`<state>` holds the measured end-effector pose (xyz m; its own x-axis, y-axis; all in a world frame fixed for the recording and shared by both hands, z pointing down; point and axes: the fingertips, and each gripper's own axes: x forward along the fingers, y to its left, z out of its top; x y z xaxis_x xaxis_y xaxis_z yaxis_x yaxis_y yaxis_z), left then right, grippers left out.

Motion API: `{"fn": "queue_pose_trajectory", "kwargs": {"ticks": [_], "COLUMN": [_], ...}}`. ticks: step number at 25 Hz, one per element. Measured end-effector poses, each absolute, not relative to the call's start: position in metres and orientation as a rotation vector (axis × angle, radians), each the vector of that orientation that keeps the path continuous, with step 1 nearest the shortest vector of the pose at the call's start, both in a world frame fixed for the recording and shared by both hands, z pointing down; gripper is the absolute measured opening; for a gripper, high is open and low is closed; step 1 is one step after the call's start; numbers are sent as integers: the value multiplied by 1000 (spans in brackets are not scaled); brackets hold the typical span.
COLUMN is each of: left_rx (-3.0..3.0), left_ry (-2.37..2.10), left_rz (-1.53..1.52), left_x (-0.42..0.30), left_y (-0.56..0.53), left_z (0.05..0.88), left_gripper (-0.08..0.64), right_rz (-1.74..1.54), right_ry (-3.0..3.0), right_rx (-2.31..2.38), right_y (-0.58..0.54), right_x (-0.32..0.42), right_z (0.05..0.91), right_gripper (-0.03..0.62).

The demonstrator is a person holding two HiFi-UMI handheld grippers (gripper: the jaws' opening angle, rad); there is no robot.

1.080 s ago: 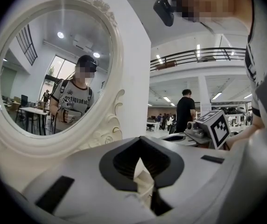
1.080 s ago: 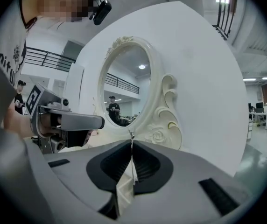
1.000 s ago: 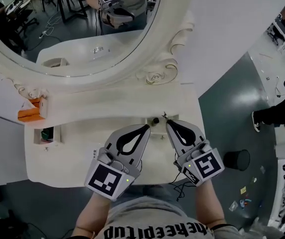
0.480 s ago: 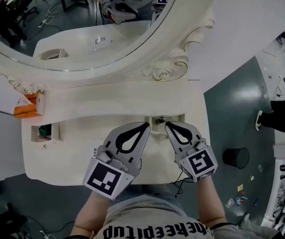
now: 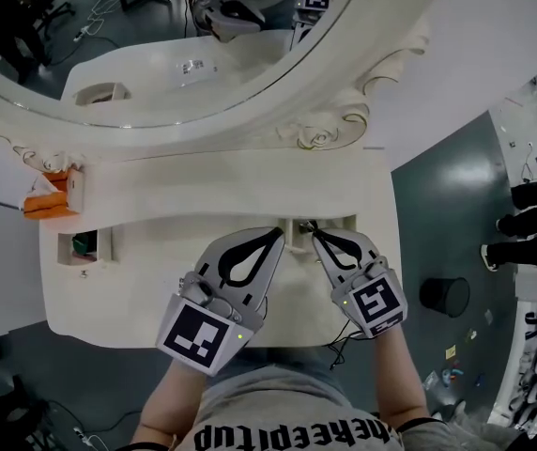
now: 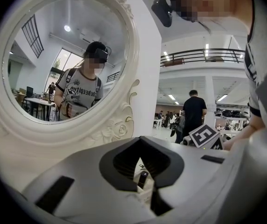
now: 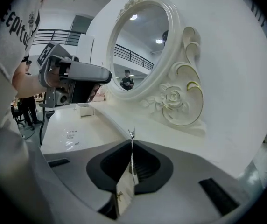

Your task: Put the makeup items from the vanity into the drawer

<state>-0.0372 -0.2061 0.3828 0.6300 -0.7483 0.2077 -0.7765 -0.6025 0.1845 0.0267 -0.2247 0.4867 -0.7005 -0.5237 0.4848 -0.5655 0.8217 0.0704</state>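
right gripper (image 7: 131, 141) has its jaws pressed together on a thin white card (image 7: 124, 190) that stands on edge between them, a small metal bit poking up past its tips; left gripper (image 6: 140, 141) sits just beside it, tips closed on nothing, with a small dark item (image 6: 143, 178) showing through its finger opening, down on the vanity top (image 5: 156, 252); well off to its left is an open compartment (image 5: 85, 247), an orange box (image 5: 45, 203) beyond

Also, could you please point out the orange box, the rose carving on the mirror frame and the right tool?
orange box (image 5: 42, 205): head view, on its orange side.
rose carving (image 5: 320, 139): head view, on the middle of the flower.
right tool (image 5: 313, 233): head view, between its fingertips.
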Motion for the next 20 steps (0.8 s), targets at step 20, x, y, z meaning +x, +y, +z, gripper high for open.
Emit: {"fn": "queue_pose_trajectory", "kwargs": {"ticks": [20], "left_rx": [2592], "left_ry": [-1236], "left_rz": [160], "left_x": [-36], "left_y": [-209], "left_z": [385], "left_gripper": [15], "right_rz": [114], "right_ry": [-2451], "right_rx": [778], "right_y": [-221], "right_x": [29], "right_z": [506], "right_gripper": [43]}}
